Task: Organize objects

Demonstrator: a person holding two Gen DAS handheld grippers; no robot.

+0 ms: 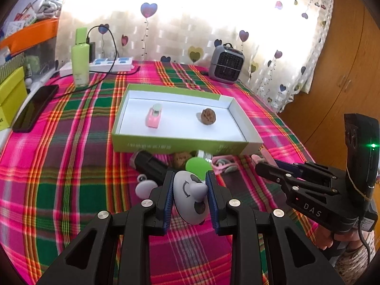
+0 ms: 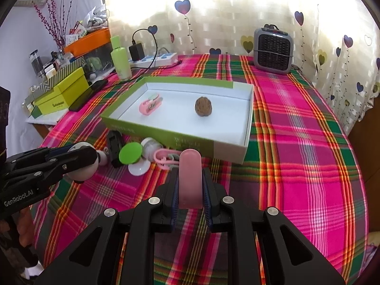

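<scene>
The left gripper (image 1: 189, 197) is clamped on a white round toy with a drawn face (image 1: 188, 198); both blue pads press its sides, with the jaws roughly a toy-width apart. The right gripper (image 2: 190, 190) grips a pink rounded bar (image 2: 190, 178), jaws narrowly set, pads flat against both of its long sides. Both held items sit above the plaid tablecloth (image 2: 308, 166), near the front wall of the open green-and-white box (image 1: 180, 143). Inside the box lie a pink clip (image 1: 154, 116) and a walnut (image 1: 208, 116), well apart.
</scene>
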